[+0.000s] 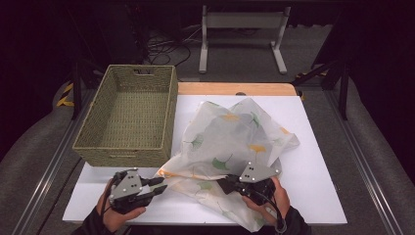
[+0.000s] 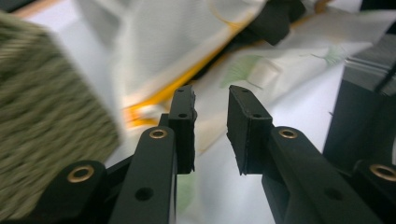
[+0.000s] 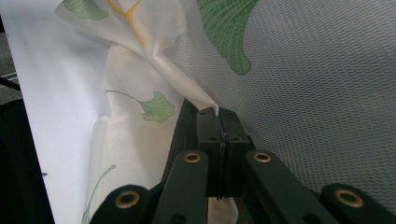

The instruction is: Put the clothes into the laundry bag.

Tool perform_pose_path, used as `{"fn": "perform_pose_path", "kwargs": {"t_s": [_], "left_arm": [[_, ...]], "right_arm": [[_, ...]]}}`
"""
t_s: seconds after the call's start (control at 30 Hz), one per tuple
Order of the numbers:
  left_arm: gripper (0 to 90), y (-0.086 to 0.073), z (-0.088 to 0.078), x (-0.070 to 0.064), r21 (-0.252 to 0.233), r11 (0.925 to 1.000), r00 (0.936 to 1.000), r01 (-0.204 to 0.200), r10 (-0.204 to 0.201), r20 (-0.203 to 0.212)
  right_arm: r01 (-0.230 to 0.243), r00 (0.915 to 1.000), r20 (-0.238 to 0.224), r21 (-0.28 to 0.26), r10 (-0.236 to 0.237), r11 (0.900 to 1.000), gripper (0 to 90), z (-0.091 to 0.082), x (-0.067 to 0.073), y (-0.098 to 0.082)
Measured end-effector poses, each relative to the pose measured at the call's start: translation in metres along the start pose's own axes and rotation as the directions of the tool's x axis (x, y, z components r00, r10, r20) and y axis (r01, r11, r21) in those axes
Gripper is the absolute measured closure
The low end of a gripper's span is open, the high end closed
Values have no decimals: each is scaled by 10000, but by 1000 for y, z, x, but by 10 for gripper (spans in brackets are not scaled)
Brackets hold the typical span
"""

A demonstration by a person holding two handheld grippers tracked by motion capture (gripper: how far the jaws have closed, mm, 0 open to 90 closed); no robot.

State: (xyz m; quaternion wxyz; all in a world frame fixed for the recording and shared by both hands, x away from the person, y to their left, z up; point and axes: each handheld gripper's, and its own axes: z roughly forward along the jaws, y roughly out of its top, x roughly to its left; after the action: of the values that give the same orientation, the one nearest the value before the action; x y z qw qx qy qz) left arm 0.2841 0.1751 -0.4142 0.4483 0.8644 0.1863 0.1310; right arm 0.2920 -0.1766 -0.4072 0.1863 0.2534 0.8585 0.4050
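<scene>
Where pinched — cloth point(image 3: 299, 93) mesh, close-up

Left tool point(image 1: 161, 186) parted, right tool point(image 1: 222, 184) clamped

No text, label, brand, number or sign can be read anywhere. The cloth point(image 1: 230, 147) beside the basket point(image 1: 128, 117) bears only printed green and yellow leaves, no lettering.
</scene>
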Motion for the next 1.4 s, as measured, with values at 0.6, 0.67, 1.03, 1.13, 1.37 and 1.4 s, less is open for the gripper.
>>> {"fn": "perform_pose_path", "kwargs": {"t_s": [0.6, 0.67, 1.03, 1.13, 1.37, 1.4], "left_arm": [[421, 52, 134, -2, 1279, 9916, 9990, -209, 156, 422], [474, 56, 148, 2, 1030, 9945, 9993, -187, 153, 337], [865, 58, 171, 19, 859, 9962, 9849, 104, 46, -1729], [865, 54, 168, 29, 780, 9951, 9770, 607, -432, -2086], [786, 54, 148, 26, 87, 9983, 9944, 574, -563, -899], [760, 56, 144, 23, 67, 9989, 9954, 470, -463, -835]], "right_arm": [[-48, 9999, -150, -174, 45, 9998, 897, 2, 2, 6], [-66, 9998, -208, -124, 63, 9999, 898, 2, 2, 5], [127, 9982, -590, 103, -121, 9999, 898, 1, 8, 1], [126, 9983, -578, 90, -121, 9999, 898, -2, 8, -2], [-25, 9995, -300, -73, 22, 10000, 898, -11, 5, -6], [-30, 9997, -252, -170, 26, 9999, 898, -13, 4, -6]]}}
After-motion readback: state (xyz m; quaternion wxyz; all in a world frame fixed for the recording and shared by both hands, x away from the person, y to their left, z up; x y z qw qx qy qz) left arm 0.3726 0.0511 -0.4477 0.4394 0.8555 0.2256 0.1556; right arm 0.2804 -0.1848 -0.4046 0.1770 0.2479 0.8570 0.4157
